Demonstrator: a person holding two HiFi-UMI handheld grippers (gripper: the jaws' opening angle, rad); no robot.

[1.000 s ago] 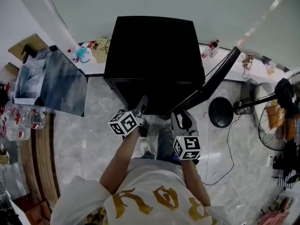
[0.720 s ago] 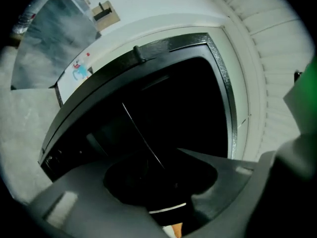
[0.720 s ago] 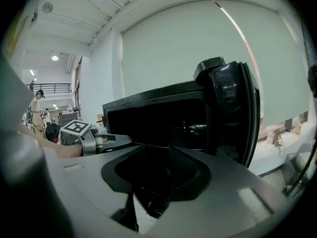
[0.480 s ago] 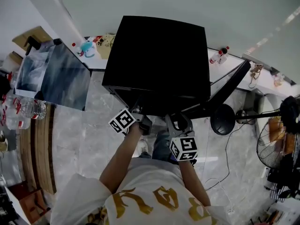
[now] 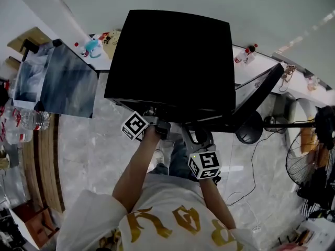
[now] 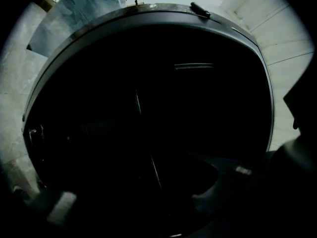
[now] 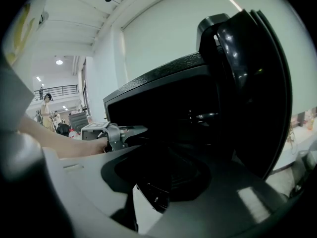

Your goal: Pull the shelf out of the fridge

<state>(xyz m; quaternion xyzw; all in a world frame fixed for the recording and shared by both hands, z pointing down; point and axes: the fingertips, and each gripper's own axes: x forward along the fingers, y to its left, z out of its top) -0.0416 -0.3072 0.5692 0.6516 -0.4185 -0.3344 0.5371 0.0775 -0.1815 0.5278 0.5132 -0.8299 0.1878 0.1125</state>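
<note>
A black mini fridge [image 5: 172, 56] stands ahead of me, its door [image 5: 259, 90] swung open to the right. My left gripper [image 5: 158, 125] reaches into the fridge's opening at the left; its tips are hidden under the top edge. The left gripper view shows only the dark inside, with a thin shelf wire [image 6: 140, 108] faintly lit, and its jaws are lost in the dark. My right gripper [image 5: 197, 135] hangs just outside the opening to the right, open with nothing between its fingers. The right gripper view takes in the left gripper [image 7: 119, 133], the fridge [image 7: 163, 93] and the door [image 7: 247, 83].
A glass-fronted case [image 5: 57, 82] stands to the left, with water bottles [image 5: 29, 122] beside it. Behind the fridge runs a white counter [image 5: 261, 61] holding small bottles. A black round base [image 5: 249, 127], a fan [image 5: 319, 140] and a floor cable [image 5: 254, 182] lie on the right.
Both grippers have moved forward to the fridge's opening. The left gripper's tips have gone in under the top edge, and the fridge now fills more of the head view.
</note>
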